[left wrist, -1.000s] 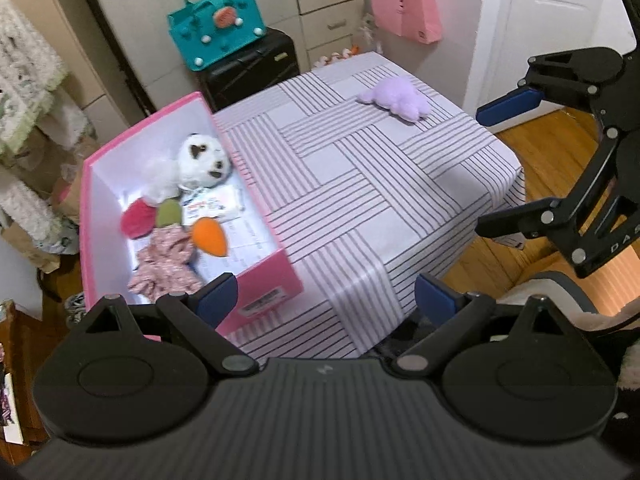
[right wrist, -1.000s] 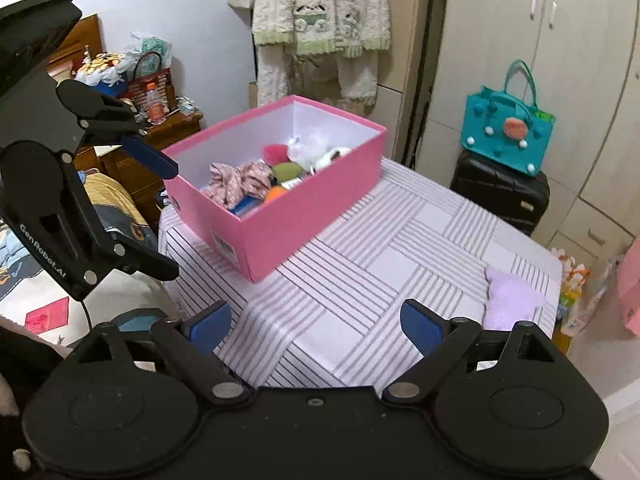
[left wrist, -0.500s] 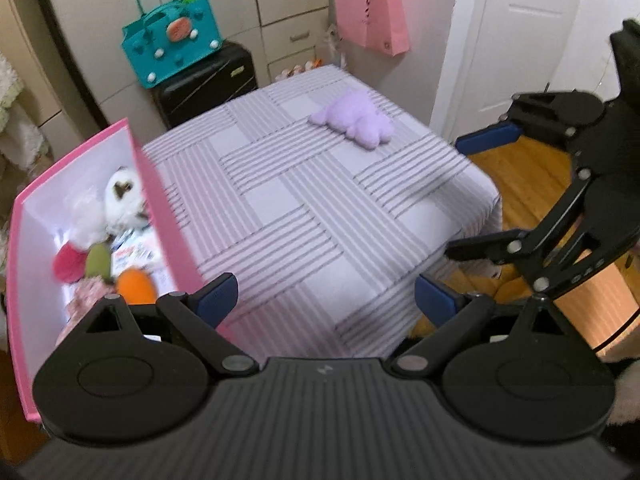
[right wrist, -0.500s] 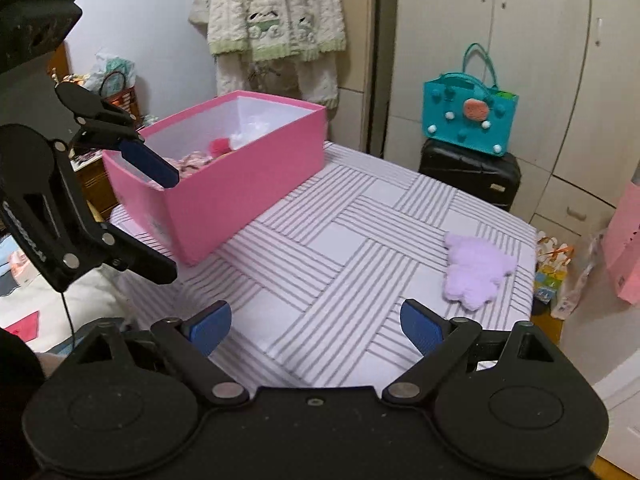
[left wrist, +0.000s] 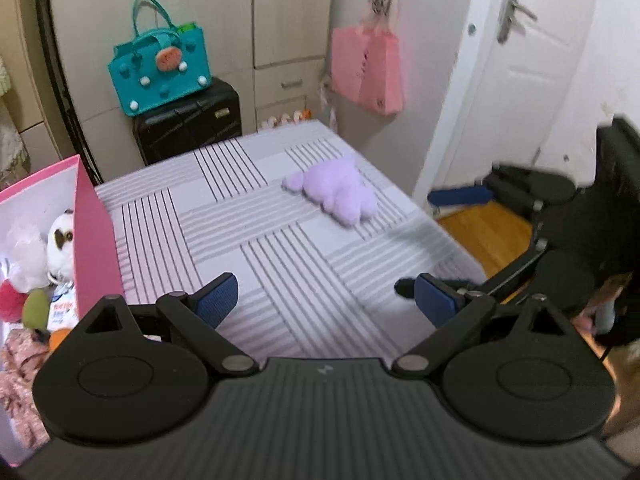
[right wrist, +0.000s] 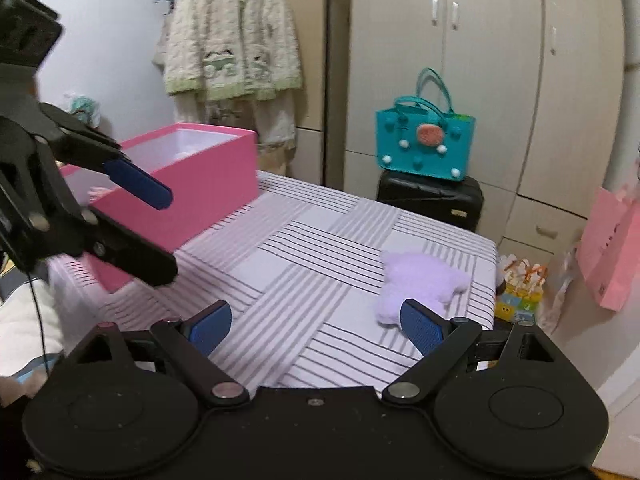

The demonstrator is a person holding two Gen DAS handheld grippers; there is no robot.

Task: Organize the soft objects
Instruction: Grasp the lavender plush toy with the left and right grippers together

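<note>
View change: you are turning both cameras away from the pink box and toward the far corner of the table; a second ago the box was filling the left part of the left wrist view, and now it is sliding out at 9 o'clock.

Purple plush: it is lying alone on the striped cloth, at about 1 o'clock from the left gripper; in the right wrist view the purple plush is sitting just beyond the right finger pad, near the table edge, at about 2 o'clock from the right gripper.

Left gripper state: the jaws are standing wide apart and are holding nothing.

Right gripper state: also spread wide and carrying nothing.

Box contents: a white plush, a red ball, a green ball, an orange piece and a flowered cloth are already resting inside the box.

Meaning for the task: I judge that you are now going for the purple plush, the only soft thing that is still lying outside the box.

Closer gripper: the right one is looking nearer to it, so it is probably the one that is approaching.

Caution: the plush is lying close to the table edge, so a push may send it off.
</note>
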